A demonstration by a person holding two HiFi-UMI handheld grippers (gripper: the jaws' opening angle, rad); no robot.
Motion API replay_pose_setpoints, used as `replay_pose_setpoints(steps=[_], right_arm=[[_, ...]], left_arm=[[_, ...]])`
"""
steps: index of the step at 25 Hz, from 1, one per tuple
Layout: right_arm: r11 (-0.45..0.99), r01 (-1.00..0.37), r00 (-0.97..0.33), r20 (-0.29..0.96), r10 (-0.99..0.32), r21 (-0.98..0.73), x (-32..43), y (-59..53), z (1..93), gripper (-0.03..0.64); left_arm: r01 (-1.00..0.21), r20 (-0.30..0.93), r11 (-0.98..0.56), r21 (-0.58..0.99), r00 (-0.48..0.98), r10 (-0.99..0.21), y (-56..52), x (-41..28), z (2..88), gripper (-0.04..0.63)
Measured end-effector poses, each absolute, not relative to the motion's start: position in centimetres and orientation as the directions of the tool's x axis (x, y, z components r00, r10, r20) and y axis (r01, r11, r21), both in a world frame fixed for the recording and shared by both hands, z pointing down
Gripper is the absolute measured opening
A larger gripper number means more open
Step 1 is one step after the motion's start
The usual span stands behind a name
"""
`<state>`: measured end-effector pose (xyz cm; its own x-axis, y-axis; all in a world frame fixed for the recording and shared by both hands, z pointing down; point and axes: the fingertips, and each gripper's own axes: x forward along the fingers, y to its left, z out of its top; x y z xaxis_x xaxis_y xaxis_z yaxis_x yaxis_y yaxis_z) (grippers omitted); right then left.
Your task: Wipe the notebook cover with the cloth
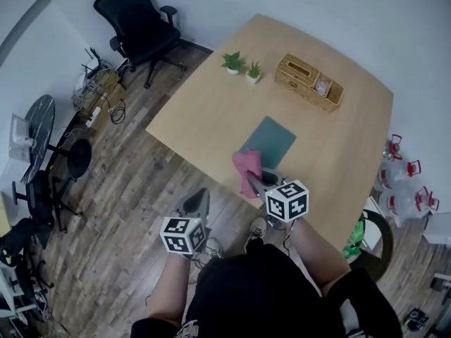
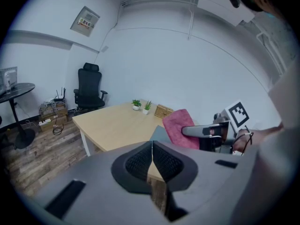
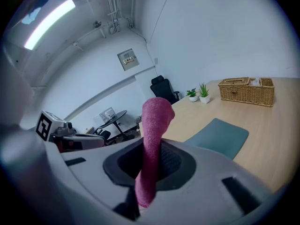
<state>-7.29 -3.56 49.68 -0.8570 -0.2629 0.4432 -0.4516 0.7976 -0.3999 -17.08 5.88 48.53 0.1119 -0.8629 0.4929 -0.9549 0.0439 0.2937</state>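
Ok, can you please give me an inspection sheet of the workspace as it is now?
Surface: light wooden table, mostly bare.
Job's things: teal notebook lies flat on the table; pink cloth is held in the air near its near end, not wiping the cover.
Clutter: two small potted plants and a wicker basket at the far edge.
Grippers: right gripper shut on the cloth; left gripper shut, empty, off the table.
Cables: cable tangle on the floor by the wall.
Surroundings: wooden floor, black office chair, round side table, water bottles.
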Motion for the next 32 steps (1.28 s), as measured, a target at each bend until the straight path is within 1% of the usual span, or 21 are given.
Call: replay_pose_setpoints(steps=[5,13,20,24,28,32], right_arm=[[0.783,-0.481,-0.846,0.444,-0.296,-0.394,-9.7,1.0,49.2,0.058],[0.698,-0.61,-0.778,0.451,-0.437,-0.375,-9.0,7.8,49.4,0.058],[0.585,-0.732,-0.677,0.46,-0.574,-0.349,-3.1,12.0,48.6,0.058],[0.534,-0.778,-0.627,0.457,-0.631,-0.33,1.0,13.2,47.7,0.058],[0.52,-0.791,-0.611,0.444,-0.655,-0.322,4.1,14.0,46.6,0.058],[0.543,-0.773,-0.634,0.422,-0.648,-0.327,6.2,14.9,45.9,0.058]], left_arm=[[-0.951,0.481,0.002,0.31,0.155,-0.863,9.3,-19.6,48.3,0.006],[-0.923,0.435,-0.192,0.332,0.331,-0.837,13.5,-19.4,47.8,0.006],[-0.866,0.423,-0.354,0.352,0.485,-0.765,15.3,-14.5,48.1,0.007],[-0.835,0.407,-0.421,0.354,0.543,-0.734,16.0,-10.9,47.5,0.006],[-0.821,0.395,-0.448,0.353,0.565,-0.724,16.6,-7.8,46.8,0.006],[-0.834,0.393,-0.433,0.341,0.545,-0.74,17.5,-5.4,46.3,0.006]])
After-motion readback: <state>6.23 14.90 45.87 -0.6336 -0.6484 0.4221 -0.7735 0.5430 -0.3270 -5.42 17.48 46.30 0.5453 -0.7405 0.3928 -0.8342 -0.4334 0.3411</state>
